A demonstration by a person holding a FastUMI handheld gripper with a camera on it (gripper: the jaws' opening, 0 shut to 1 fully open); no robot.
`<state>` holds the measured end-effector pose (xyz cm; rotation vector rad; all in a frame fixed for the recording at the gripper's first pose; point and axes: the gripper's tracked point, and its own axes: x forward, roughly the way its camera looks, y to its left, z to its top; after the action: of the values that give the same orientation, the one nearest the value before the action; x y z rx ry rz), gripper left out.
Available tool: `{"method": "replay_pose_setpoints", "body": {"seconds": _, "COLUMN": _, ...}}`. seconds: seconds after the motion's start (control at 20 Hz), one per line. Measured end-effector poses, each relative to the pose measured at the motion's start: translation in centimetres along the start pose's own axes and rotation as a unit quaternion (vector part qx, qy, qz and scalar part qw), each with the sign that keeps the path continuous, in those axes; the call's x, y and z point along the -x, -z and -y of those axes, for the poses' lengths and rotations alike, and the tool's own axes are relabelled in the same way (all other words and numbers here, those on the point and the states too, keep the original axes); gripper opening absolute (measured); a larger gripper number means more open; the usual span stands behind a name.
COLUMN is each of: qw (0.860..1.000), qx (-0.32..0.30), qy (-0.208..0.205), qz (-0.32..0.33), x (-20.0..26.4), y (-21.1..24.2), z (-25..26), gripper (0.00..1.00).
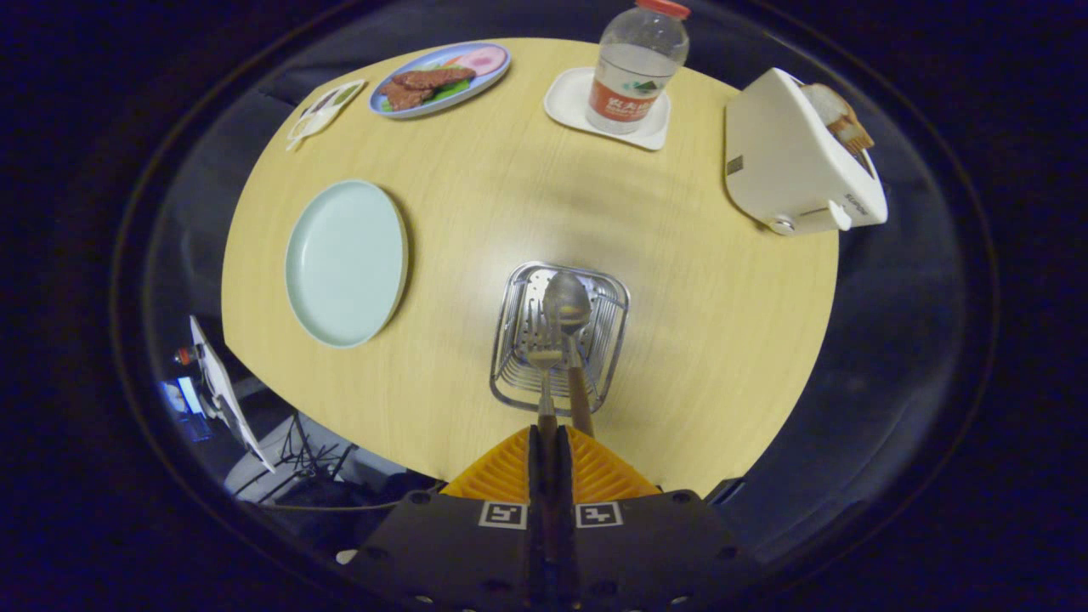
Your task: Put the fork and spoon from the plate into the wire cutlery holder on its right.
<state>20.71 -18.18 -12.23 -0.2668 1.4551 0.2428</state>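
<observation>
Cutlery hangs over the wire cutlery holder [559, 338], which stands on the bench [680, 280] near its near edge, to the right of the empty pale-green plate [346, 262]. The hand-held gripper [551, 442] has its orange fingers [605, 472] drawn close together, clamped on the handles of the fork [544, 348] and the spoon [568, 304], both pointing forward with tines and bowl above the holder's open mouth. Holding both pieces by the handle ends seems meant to let the heads drop in first; whether they already touch the wire base cannot be told. With the plate bare, the task looks nearly done: what remains is probably lowering and letting go. Risk lies in the two handles slipping unevenly, or the holder tipping if a handle catches its rim. Along the far edge sit a blue plate of food [442, 78], a water bottle [636, 68] on a white tray [568, 100], and a white toaster [795, 161] with bread toward the right edge.
</observation>
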Motion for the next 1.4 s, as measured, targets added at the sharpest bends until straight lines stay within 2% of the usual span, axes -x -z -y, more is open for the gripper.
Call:
{"method": "replay_pose_setpoints", "body": {"seconds": 0.2, "qw": 0.999, "qx": -0.008, "qy": 0.032, "qz": 0.023, "x": -0.2, "y": -2.0, "z": 0.6, "gripper": 0.06}}
{"method": "replay_pose_setpoints", "body": {"seconds": 0.45, "qw": 0.999, "qx": -0.036, "qy": 0.018, "qz": 0.035, "x": -1.0, "y": -2.6, "z": 0.0, "gripper": 0.11}}
{"method": "replay_pose_setpoints", "body": {"seconds": 0.6, "qw": 0.996, "qx": -0.046, "qy": 0.02, "qz": 0.078, "x": -0.5, "y": -3.1, "z": 0.0, "gripper": 0.12}}
{"method": "replay_pose_setpoints", "body": {"seconds": 0.7, "qw": 0.993, "qx": -0.048, "qy": 0.023, "qz": 0.11, "x": 0.3, "y": -3.2, "z": -0.1, "gripper": 0.21}}
{"method": "replay_pose_setpoints", "body": {"seconds": 0.75, "qw": 0.99, "qx": -0.05, "qy": 0.025, "qz": 0.127, "x": 0.8, "y": -3.1, "z": -0.2, "gripper": 0.3}}
{"method": "replay_pose_setpoints", "body": {"seconds": 0.8, "qw": 0.987, "qx": -0.053, "qy": 0.027, "qz": 0.147, "x": 1.1, "y": -3.1, "z": -0.4, "gripper": 0.33}}
{"method": "replay_pose_setpoints", "body": {"seconds": 0.85, "qw": 0.984, "qx": -0.055, "qy": 0.027, "qz": 0.165, "x": 1.7, "y": -3.1, "z": -0.6, "gripper": 0.46}}
{"method": "replay_pose_setpoints", "body": {"seconds": 1.05, "qw": 0.967, "qx": -0.058, "qy": 0.029, "qz": 0.248, "x": 4.2, "y": -1.8, "z": -2.1, "gripper": 0.58}}
{"method": "replay_pose_setpoints", "body": {"seconds": 1.1, "qw": 0.96, "qx": -0.057, "qy": 0.029, "qz": 0.272, "x": 4.9, "y": -1.2, "z": -2.7, "gripper": 0.62}}
{"method": "replay_pose_setpoints", "body": {"seconds": 1.15, "qw": 0.953, "qx": -0.053, "qy": 0.029, "qz": 0.297, "x": 5.8, "y": -0.9, "z": -3.2, "gripper": 0.73}}
{"method": "replay_pose_setpoints", "body": {"seconds": 1.2, "qw": 0.945, "qx": -0.048, "qy": 0.033, "qz": 0.321, "x": 6.4, "y": -0.5, "z": -3.7, "gripper": 0.77}}
{"method": "replay_pose_setpoints", "body": {"seconds": 1.25, "qw": 0.937, "qx": -0.046, "qy": 0.038, "qz": 0.344, "x": 7.2, "y": -0.1, "z": -4.0, "gripper": 0.86}}
{"method": "replay_pose_setpoints", "body": {"seconds": 1.4, "qw": 0.907, "qx": -0.036, "qy": 0.053, "qz": 0.416, "x": 9.9, "y": 1.5, "z": -5.7, "gripper": 0.92}}
